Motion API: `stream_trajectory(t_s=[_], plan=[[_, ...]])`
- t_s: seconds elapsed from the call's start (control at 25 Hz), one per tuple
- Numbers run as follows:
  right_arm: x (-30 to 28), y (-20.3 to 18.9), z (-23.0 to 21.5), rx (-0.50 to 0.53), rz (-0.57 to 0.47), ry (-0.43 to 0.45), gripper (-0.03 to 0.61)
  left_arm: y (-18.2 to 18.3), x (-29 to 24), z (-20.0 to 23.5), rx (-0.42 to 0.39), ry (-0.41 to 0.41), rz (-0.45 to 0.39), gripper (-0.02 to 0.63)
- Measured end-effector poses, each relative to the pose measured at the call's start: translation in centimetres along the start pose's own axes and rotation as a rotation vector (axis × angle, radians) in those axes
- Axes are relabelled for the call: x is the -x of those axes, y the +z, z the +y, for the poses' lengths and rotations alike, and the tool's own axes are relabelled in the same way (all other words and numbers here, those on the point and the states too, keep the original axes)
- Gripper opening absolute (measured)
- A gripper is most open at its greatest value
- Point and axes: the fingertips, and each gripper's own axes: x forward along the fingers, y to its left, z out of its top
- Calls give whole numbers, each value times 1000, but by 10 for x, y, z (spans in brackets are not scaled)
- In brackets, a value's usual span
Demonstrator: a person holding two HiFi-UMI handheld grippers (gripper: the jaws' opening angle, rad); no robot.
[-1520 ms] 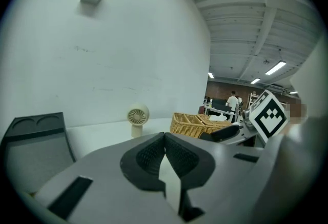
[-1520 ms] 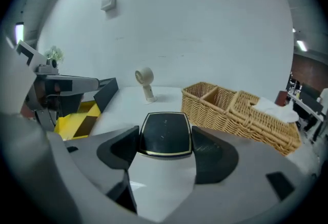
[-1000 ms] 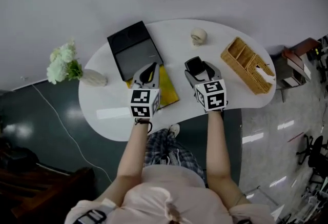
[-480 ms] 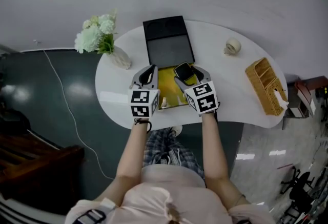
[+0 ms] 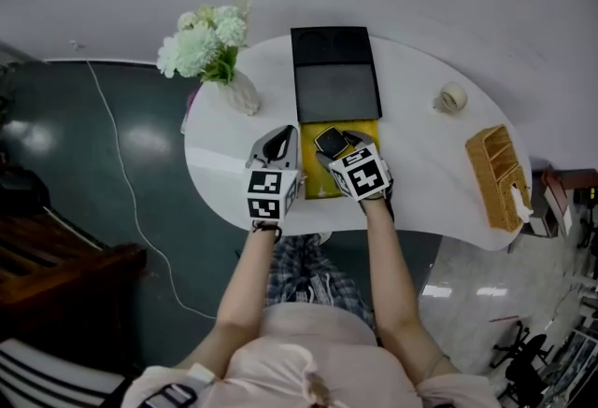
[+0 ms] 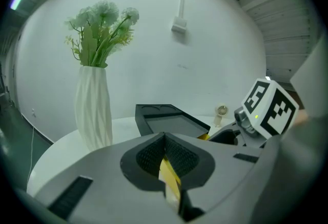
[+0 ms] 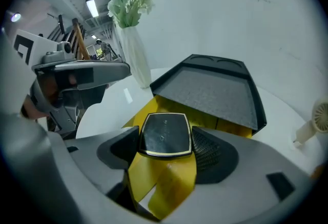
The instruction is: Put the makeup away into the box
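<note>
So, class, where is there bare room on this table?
Bare tabletop between the yellow box and the wicker basket. Crowded in the middle: left hand-held gripper and right hand-held gripper, holding a compact, at the box.

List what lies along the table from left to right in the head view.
vase of flowers → black lid → small fan → wicker basket

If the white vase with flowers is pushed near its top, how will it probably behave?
The vase is tall and narrow, with flowers spreading above, so it would probably tip rather than slide. It looks rigid, perhaps ceramic, so likely breakable.
</note>
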Motion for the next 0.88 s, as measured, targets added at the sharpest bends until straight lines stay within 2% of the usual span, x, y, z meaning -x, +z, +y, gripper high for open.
stream_trajectory(t_s=[0.16, 0.28, 0.36, 0.52, 0.88], plan=[[-16, -13, 0, 2, 93, 10, 334, -3, 1, 4, 10, 6, 4, 26], [-21, -17, -3, 1, 120, 1, 336, -5, 2, 10, 15, 13, 8, 26], [-21, -16, -3, -5, 107, 2, 348, -5, 2, 12, 16, 16, 6, 26], [-6, -4, 0, -26, 41, 13, 468, -3, 2, 15, 14, 20, 5, 26], [22, 1, -10, -102, -49, -1, 492, 3, 1, 19, 2, 29, 6, 26]])
